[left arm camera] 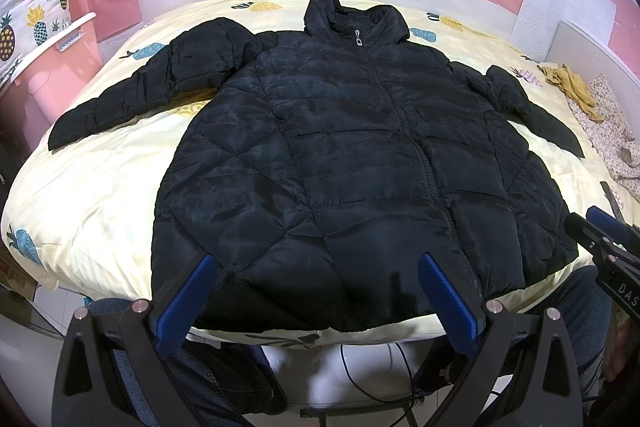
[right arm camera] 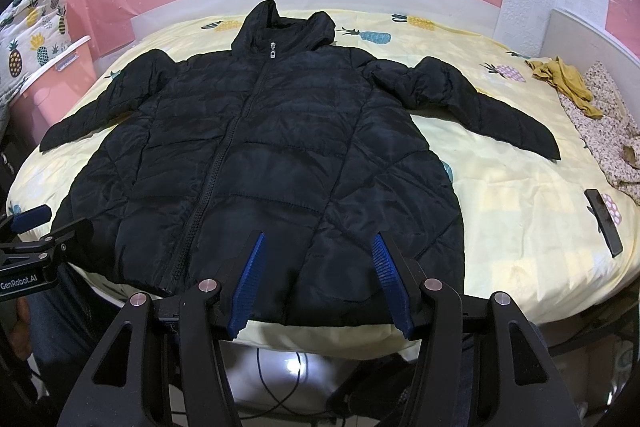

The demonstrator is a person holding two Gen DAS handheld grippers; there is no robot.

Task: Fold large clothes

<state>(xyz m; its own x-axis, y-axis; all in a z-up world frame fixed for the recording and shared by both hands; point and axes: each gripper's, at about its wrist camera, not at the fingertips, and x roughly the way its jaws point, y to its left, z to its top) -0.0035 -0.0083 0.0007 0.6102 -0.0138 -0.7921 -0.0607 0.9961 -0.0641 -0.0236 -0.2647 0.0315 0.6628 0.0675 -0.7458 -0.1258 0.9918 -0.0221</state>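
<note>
A black quilted hooded jacket lies flat and zipped on the bed, hood at the far end, both sleeves spread out to the sides; it also shows in the right wrist view. My left gripper is open and empty, held above the jacket's near hem. My right gripper is open and empty, also above the near hem, to the right of the zipper. The right gripper shows at the right edge of the left wrist view; the left one shows at the left edge of the right wrist view.
The bed has a pale yellow pineapple-print sheet. A dark phone lies near its right edge. A mustard cloth and floral fabric lie at the right. A pink bin stands at the left. Cables lie on the floor below.
</note>
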